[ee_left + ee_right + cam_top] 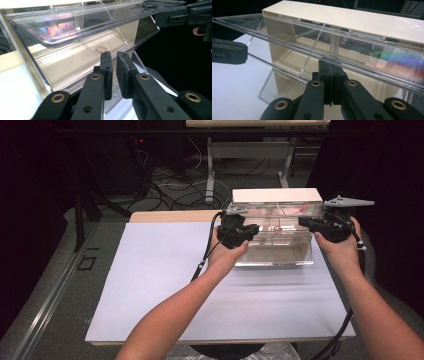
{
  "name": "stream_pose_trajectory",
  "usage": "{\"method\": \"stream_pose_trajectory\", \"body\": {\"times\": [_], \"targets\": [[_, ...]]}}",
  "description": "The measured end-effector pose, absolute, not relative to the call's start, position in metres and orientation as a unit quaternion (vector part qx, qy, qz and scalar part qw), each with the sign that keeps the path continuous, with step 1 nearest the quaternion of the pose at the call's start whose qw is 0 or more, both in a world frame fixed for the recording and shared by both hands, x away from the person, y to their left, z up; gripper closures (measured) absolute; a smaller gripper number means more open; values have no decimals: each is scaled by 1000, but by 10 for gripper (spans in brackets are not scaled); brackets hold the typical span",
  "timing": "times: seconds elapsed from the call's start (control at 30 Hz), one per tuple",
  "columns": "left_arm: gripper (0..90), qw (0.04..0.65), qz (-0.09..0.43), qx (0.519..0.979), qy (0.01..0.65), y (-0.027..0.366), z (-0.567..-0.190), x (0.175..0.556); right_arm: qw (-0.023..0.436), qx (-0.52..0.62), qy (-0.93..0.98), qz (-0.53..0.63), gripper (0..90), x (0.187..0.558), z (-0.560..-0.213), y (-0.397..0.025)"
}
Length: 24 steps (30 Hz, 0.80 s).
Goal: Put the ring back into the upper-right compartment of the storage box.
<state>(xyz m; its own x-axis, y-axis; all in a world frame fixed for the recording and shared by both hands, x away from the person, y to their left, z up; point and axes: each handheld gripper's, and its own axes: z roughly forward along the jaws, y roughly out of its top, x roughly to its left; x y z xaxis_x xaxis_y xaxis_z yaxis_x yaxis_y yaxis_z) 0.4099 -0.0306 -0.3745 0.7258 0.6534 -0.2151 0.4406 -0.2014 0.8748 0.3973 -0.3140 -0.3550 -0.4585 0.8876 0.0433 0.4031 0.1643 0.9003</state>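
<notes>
Clear-fronted cream plastic display box [274,227] on the white table [165,280]: the left claw [113,53] view shows that claw slightly parted; the right claw [329,65] view shows its own clenched, empty.

— Any writing to read on that clear box [274,251]?
— None. No label, brand or number on its cream top [276,195], and none on the white table [165,285].
— The grippers?
— Plain black, no lettering that can be read.
</notes>
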Motion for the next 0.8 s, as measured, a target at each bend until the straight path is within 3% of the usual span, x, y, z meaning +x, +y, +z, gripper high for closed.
{"method": "stream_pose_trajectory", "body": {"times": [0.33,0.8], "targets": [[898,521,109,766,360,-18,-374,407,260,453,716,463,900,395,-357,-318],[900,521,117,758,374,-1,-374,411,256,455,717,461,900,392,-361,-319]]}}
